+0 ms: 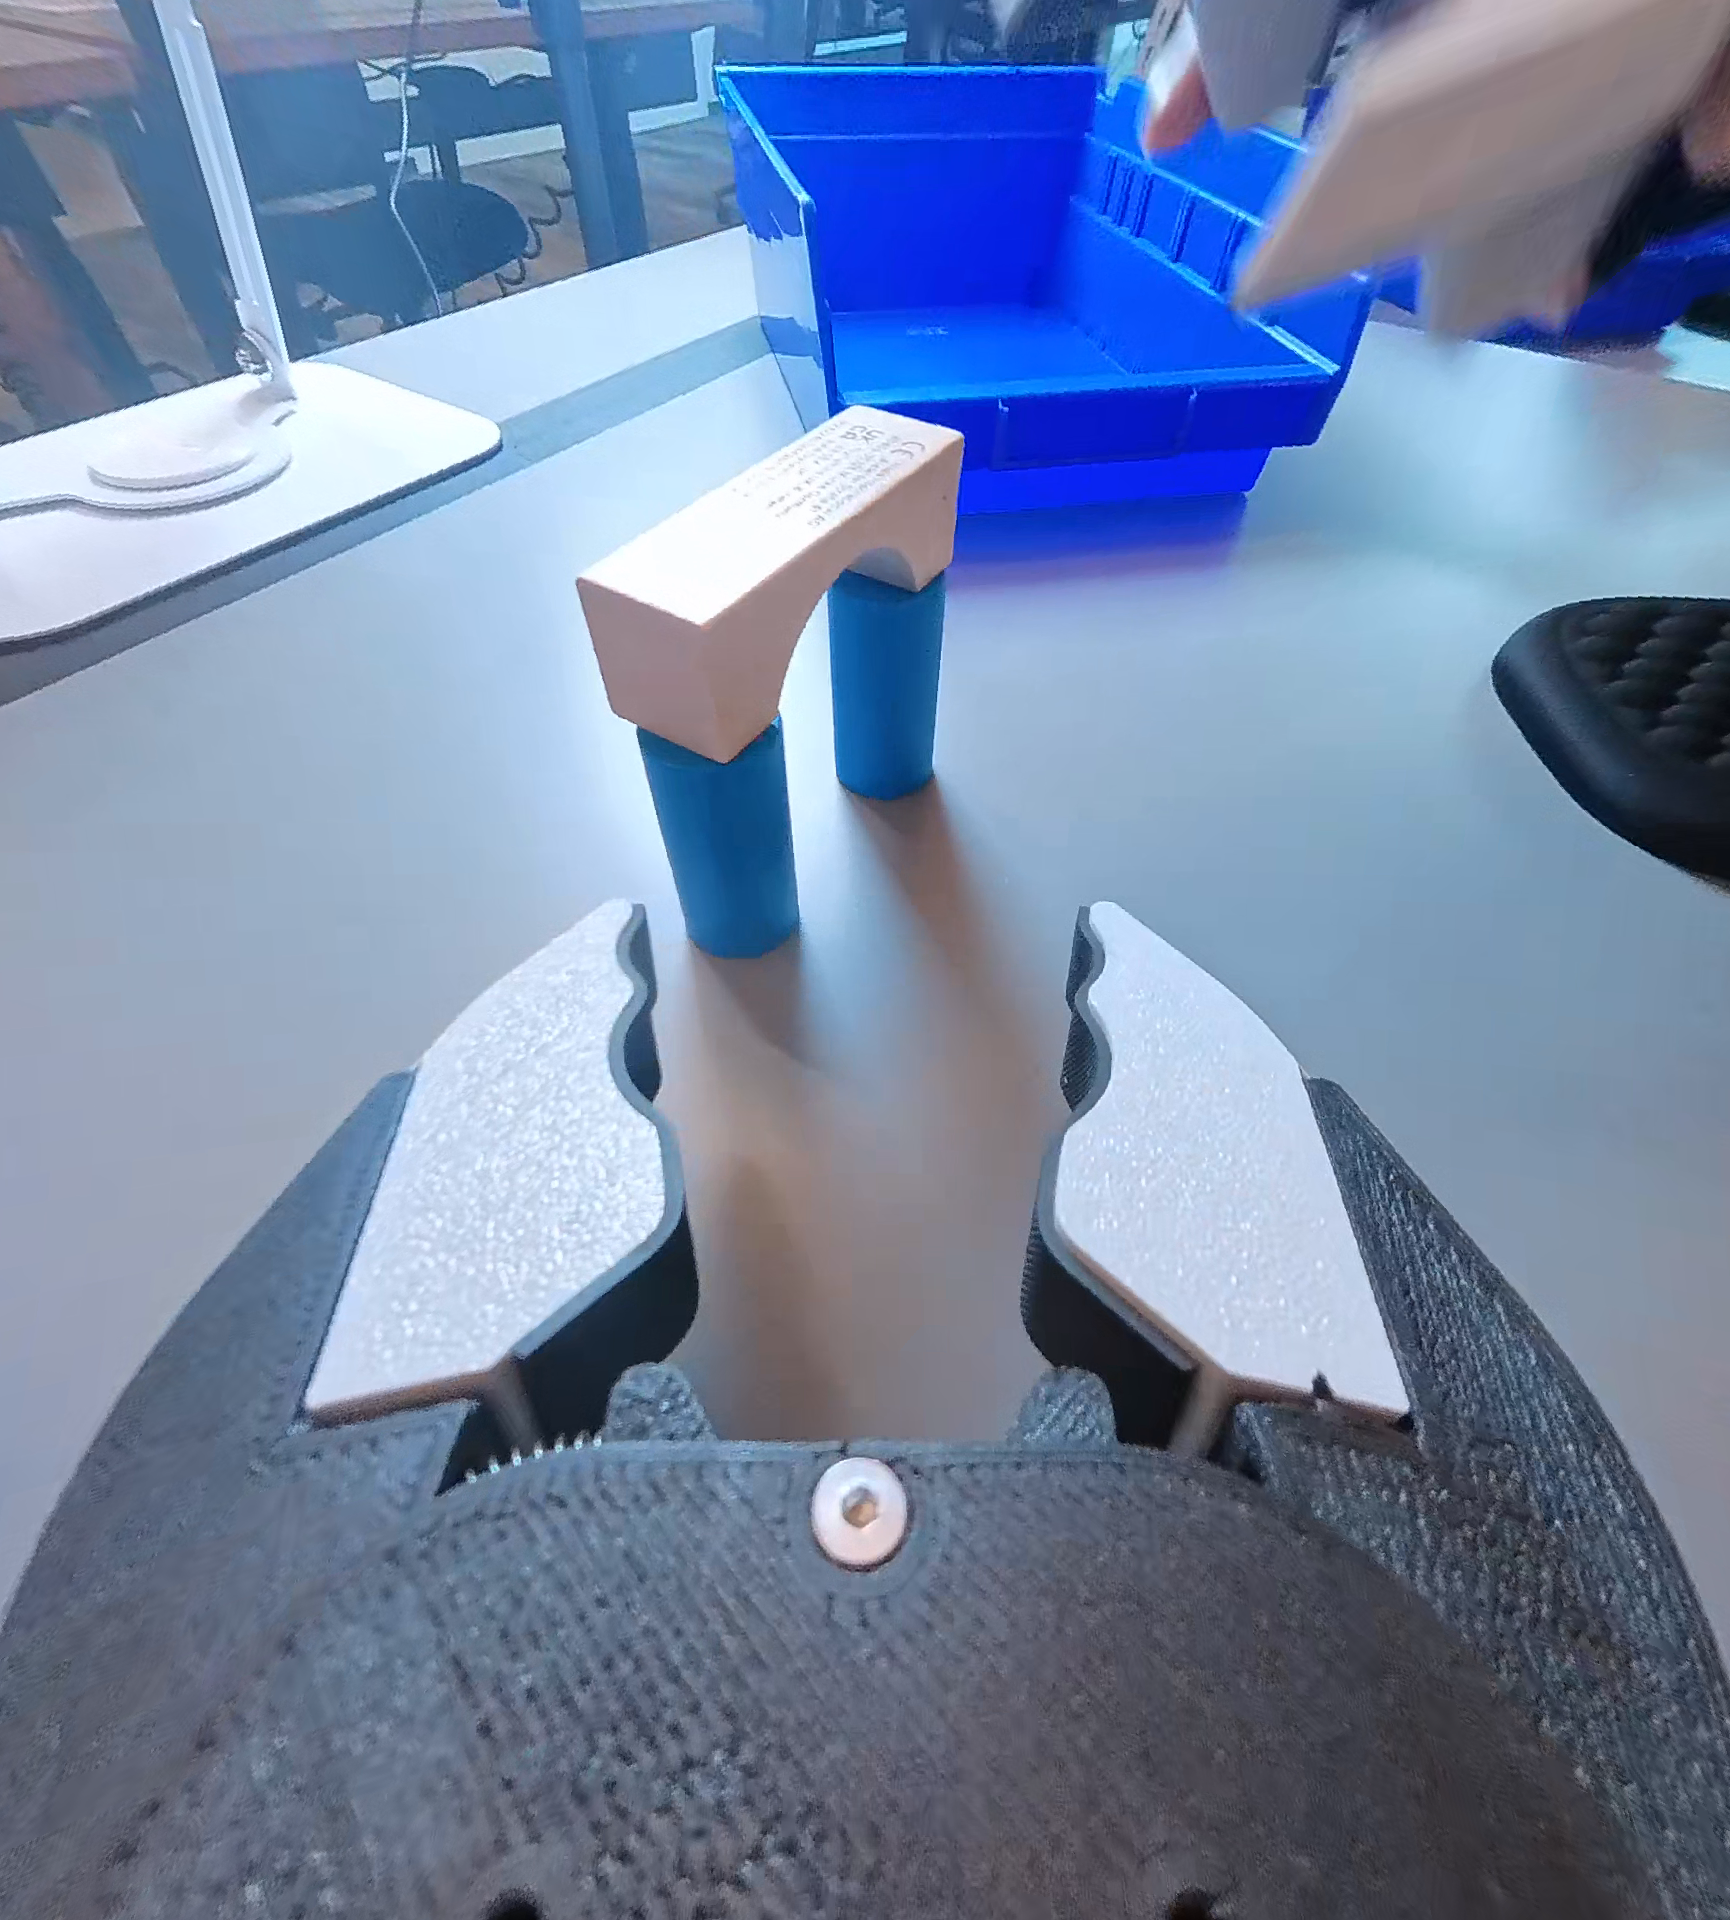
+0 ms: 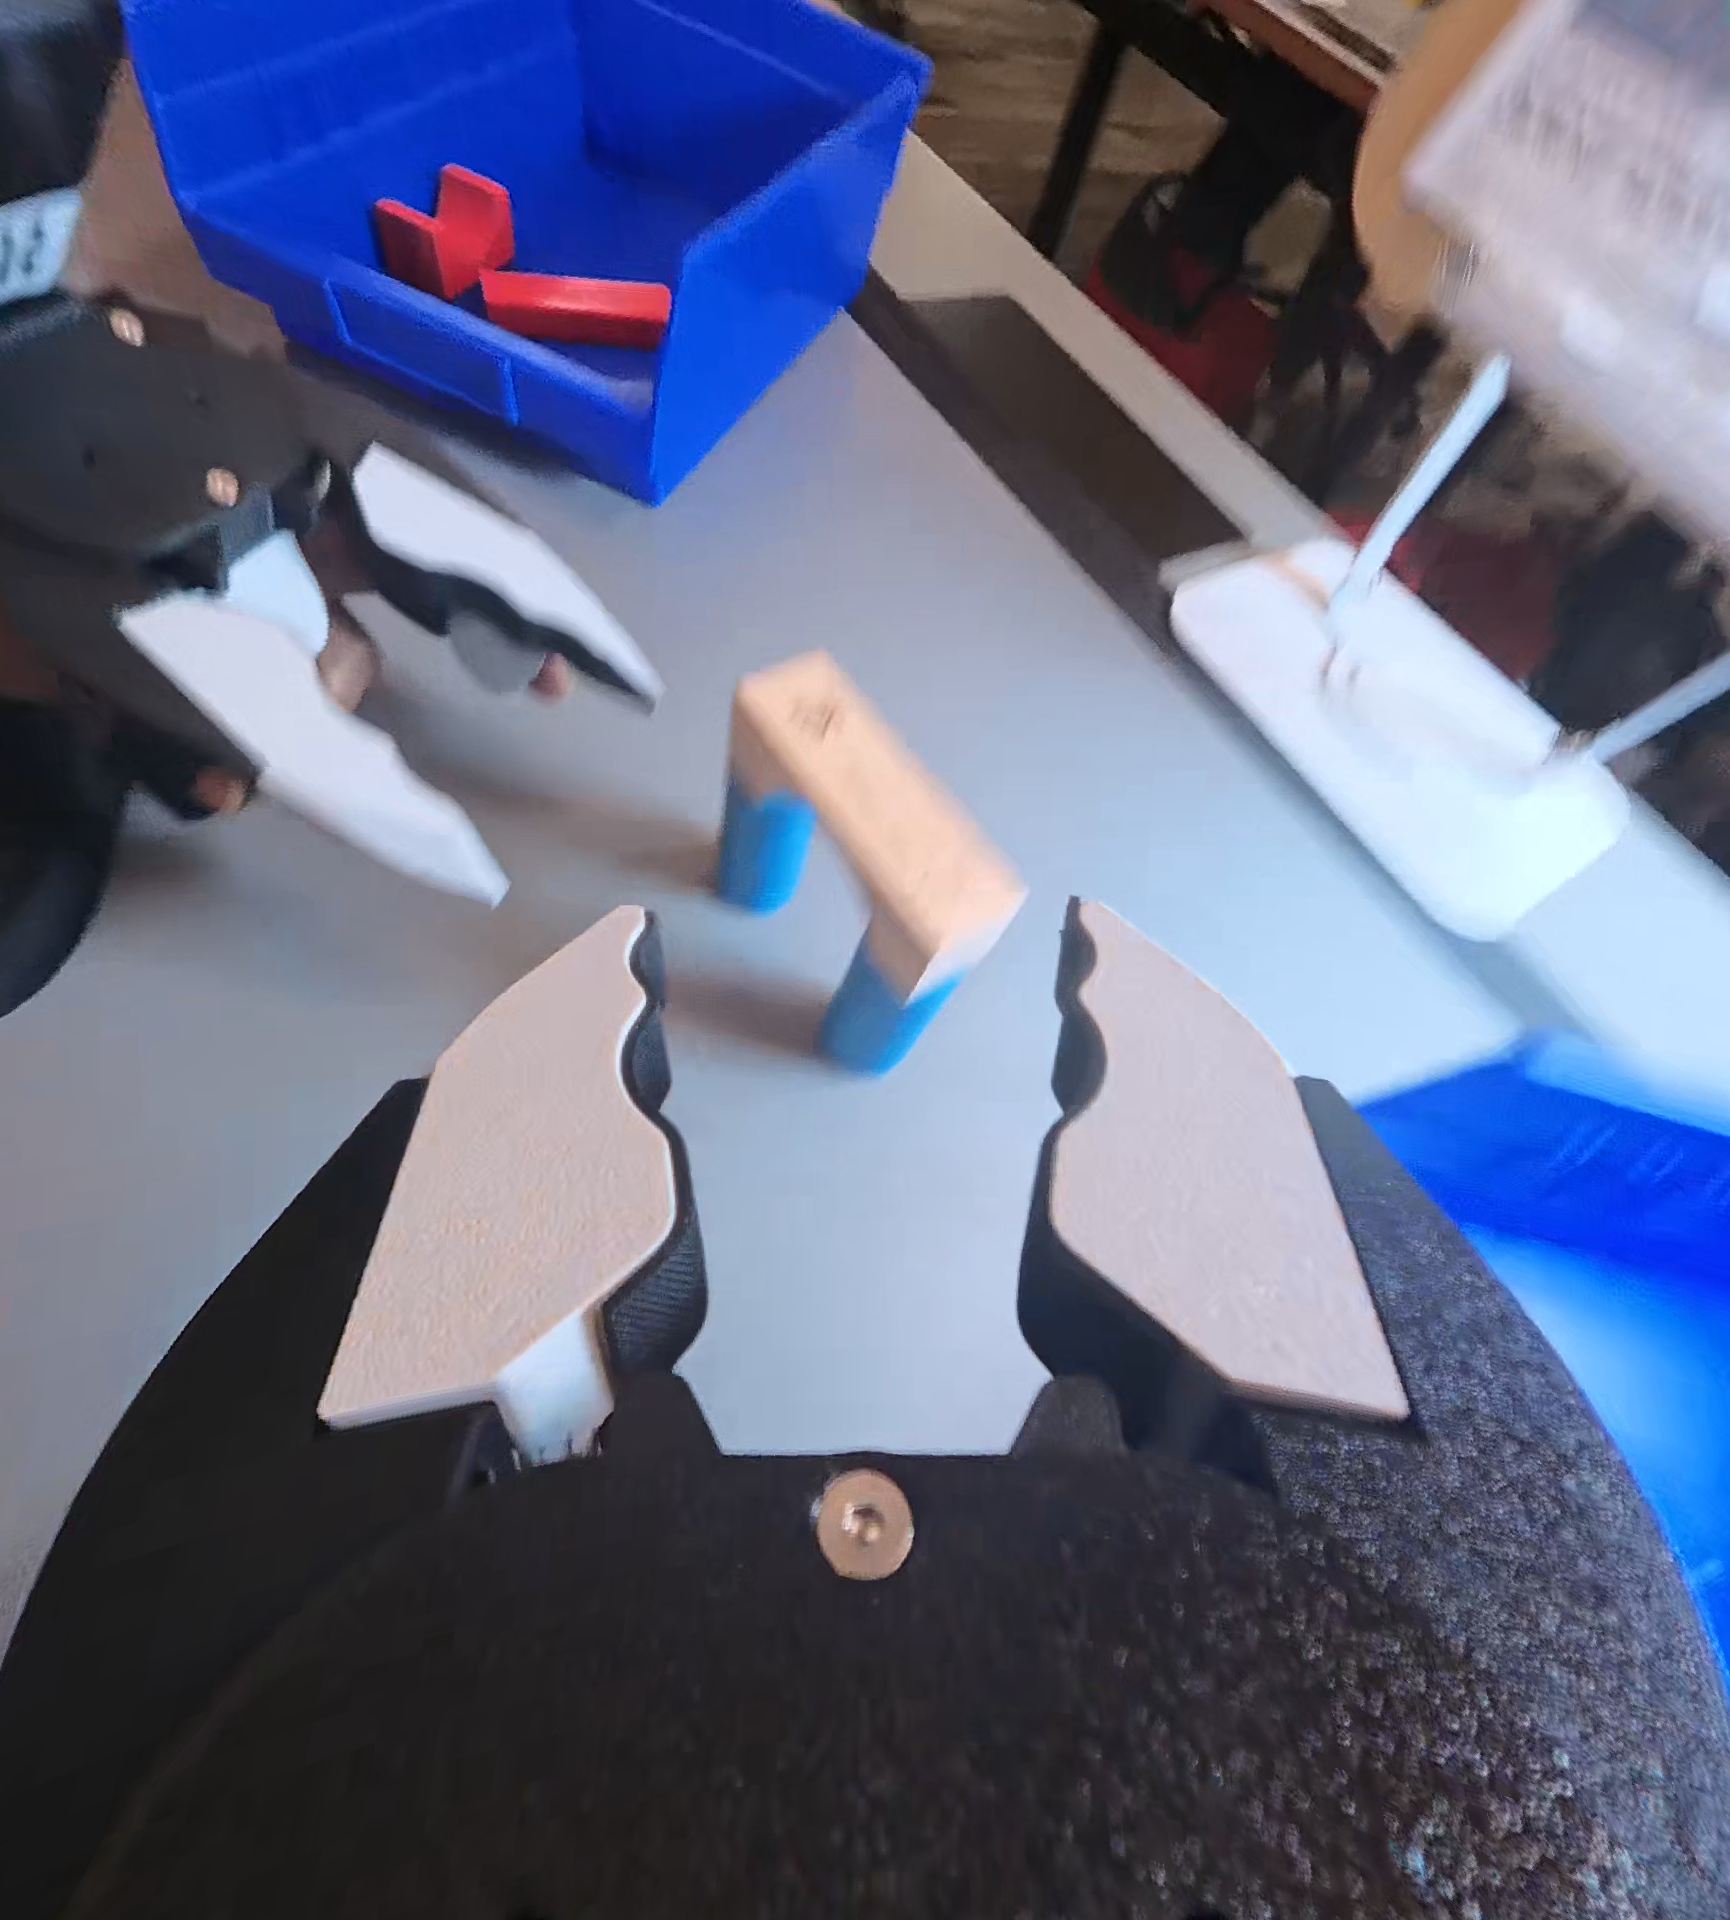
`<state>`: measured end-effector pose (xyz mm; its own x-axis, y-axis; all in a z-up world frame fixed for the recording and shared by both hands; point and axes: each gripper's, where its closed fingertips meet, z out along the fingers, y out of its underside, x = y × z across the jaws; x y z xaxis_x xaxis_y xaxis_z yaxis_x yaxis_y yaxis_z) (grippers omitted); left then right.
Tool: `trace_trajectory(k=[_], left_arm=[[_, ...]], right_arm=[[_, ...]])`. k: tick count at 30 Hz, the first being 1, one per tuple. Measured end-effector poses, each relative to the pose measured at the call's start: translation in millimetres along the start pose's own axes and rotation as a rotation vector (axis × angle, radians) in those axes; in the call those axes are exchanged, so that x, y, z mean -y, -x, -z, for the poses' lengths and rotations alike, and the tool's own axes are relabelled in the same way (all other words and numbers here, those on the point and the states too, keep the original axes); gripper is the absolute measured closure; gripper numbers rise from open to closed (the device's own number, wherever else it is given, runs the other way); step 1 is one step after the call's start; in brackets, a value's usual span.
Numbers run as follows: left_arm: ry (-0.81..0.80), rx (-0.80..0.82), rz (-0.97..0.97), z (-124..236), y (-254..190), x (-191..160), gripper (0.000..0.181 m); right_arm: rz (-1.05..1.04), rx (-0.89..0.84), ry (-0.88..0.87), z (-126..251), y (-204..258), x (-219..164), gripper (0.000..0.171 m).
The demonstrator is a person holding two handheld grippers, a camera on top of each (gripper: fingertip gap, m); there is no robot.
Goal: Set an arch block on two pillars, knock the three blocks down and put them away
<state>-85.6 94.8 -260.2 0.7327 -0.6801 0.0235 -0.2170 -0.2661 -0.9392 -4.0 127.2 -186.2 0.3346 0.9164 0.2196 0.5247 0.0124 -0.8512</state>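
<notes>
**Arch stands on both pillars; the knock-down comes next**

In the left wrist view, the pale wooden arch block (image 1: 773, 577) rests across two upright blue cylinder pillars, the near pillar (image 1: 726, 836) and the far pillar (image 1: 885, 686), on the grey table (image 1: 217, 935). The left gripper (image 1: 866, 914) hangs low just before the near pillar, fingers spread wide and holding nothing. Beyond the stack sits an open blue plastic bin (image 1: 1027, 270), its visible floor bare. At far right the right gripper (image 1: 1463, 197) shows blurred above the bin. A white stand base (image 1: 186, 468) lies to the left, a black mesh pad (image 1: 1692, 727) to the right.

In the right wrist view, the right gripper (image 2: 859, 914) points down at the same arch block (image 2: 882, 821), fingers spread and empty. The left gripper (image 2: 570, 790) shows at left, also parted. A second blue bin (image 2: 528, 135) at the far side holds red blocks (image 2: 518, 270).

Building looks finished. The next move, I judge, calls for a sideways push on the arch or a pillar, angled so the blocks stay on the table near a bin.
</notes>
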Motion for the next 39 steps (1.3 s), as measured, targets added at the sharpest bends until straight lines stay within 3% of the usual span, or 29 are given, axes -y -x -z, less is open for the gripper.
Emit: trace_trajectory(k=[1, 6, 14, 25, 39], left_arm=[[-0.002, 0.006, -0.002, 0.3, 0.7, 0.3, 0.104], [-0.018, 0.042, -0.017, 5.1, 1.1, 4.4, 0.103], [-0.002, 0.086, 0.007, 13.5, 2.4, 1.4, 0.101], [0.06, 0.052, 0.005, 5.5, 0.4, -8.8, 0.107], [0.096, 0.029, -0.009, -21.2, 33.2, 0.5, 0.114]], right_arm=[[-0.043, -0.013, -0.011, 2.0, 6.7, -12.6, 0.096], [-0.167, -0.109, -0.075, -0.9, 25.5, -58.2, 0.088], [-0.294, -0.081, 0.005, -17.9, 17.6, -86.1, 0.081], [-0.24, -0.015, -0.006, -31.2, 14.9, -83.4, 0.08], [-0.183, 0.129, -0.088, -60.8, -7.7, -60.1, 0.08]])
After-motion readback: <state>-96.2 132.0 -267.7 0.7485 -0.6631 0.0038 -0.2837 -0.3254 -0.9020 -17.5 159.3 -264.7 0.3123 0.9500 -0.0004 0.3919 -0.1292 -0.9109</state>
